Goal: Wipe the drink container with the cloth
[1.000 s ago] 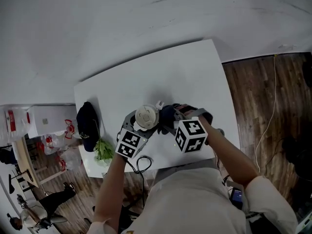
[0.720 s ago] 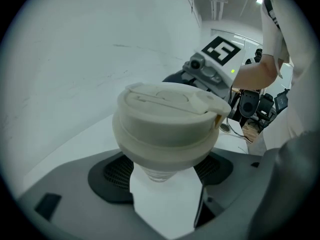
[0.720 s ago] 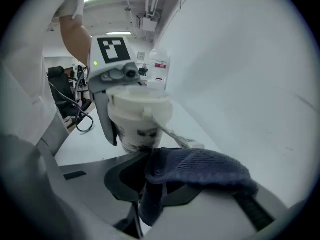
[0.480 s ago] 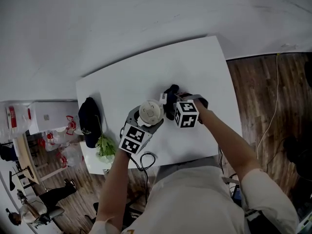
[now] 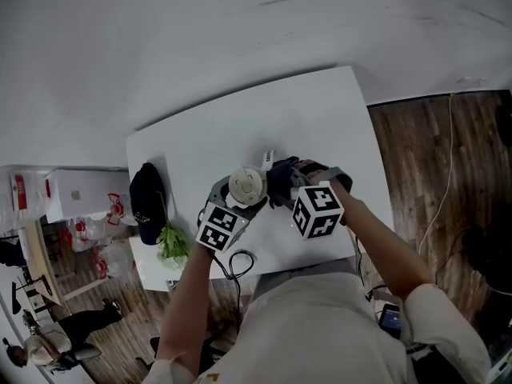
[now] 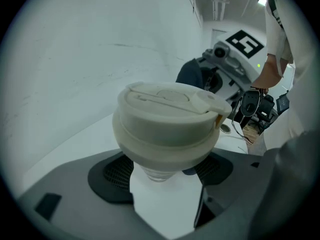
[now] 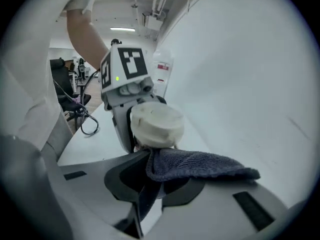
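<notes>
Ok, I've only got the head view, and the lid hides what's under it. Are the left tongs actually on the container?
Observer: Yes. The left gripper view shows the left tongs shut on the container, just below its lid.
Operator: And the right side?
Observer: The right tongs pinch the cloth, which drapes over one jaw.
Operator: Is it touching?
Observer: Its edge appears to meet the container just under the lid.
</notes>
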Tool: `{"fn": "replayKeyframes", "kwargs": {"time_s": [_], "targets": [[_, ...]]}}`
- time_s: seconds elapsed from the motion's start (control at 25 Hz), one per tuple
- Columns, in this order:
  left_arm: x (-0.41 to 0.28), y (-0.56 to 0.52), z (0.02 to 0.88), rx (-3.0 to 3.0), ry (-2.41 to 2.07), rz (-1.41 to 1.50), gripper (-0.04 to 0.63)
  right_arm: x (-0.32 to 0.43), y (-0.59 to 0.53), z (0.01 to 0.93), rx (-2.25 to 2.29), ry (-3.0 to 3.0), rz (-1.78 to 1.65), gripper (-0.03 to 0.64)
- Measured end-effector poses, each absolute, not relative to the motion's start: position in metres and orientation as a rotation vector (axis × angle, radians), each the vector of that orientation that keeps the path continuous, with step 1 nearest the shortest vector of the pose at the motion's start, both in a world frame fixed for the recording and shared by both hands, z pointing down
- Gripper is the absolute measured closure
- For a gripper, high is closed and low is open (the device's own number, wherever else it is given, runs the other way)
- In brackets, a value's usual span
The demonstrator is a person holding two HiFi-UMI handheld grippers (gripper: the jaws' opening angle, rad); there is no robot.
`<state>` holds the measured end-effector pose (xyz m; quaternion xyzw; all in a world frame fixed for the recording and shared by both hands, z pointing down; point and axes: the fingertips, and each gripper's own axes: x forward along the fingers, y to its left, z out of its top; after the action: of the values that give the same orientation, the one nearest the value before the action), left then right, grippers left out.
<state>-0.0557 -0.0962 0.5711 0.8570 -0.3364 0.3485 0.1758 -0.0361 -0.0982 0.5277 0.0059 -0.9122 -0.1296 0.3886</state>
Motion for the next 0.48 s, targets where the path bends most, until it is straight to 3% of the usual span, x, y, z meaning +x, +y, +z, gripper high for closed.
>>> {"fn": "replayKeyframes", "kwargs": {"time_s": [0.28,0.48], "targets": [[-0.055,-0.096,0.57,2.444,-0.943,0.971,0.213,-0.042,-0.122,0.529,-0.074,-2.248,-0.507,0.532],[-0.054,-0.097,0.571,2.436,-0.943,0.976,0.213,-0.049,-0.134,0.574,-0.127,-2.291,-0.307,0.535]]}}
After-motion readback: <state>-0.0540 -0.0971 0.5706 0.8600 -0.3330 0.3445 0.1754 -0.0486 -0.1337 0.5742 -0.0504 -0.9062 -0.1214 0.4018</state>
